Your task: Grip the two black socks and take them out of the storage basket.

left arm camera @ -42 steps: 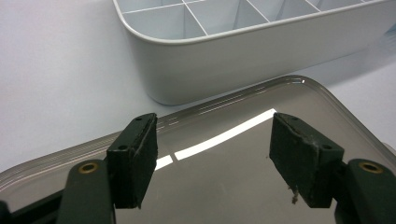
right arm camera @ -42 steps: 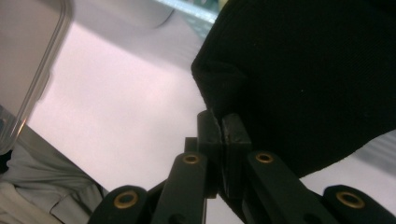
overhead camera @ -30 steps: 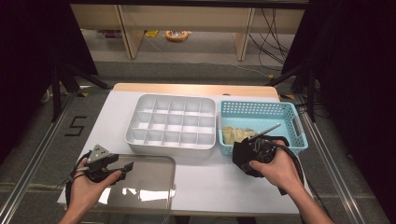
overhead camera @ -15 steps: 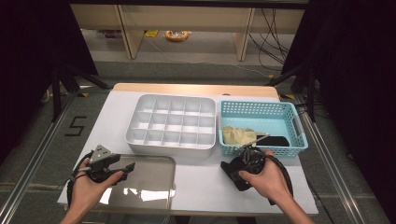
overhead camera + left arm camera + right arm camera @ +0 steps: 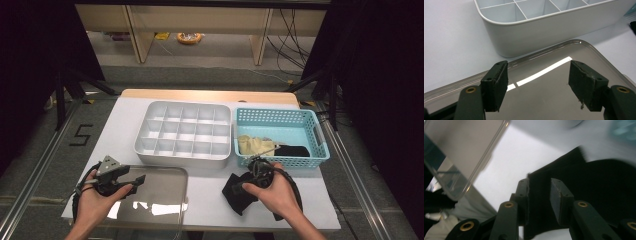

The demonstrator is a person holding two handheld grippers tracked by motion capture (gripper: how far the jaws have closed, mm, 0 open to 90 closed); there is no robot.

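The compartment tray sits left of the basket (touching it); the lid lies before it, the cloth right of the lid.

A white-topped bench carries a white compartment organiser tray at its middle, a light-blue perforated basket just beside it on the right, a clear lid at the near left, and a black cloth lying flat at the near right

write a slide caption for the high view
Right claw over a black cloth on the table, beside the blue basket.
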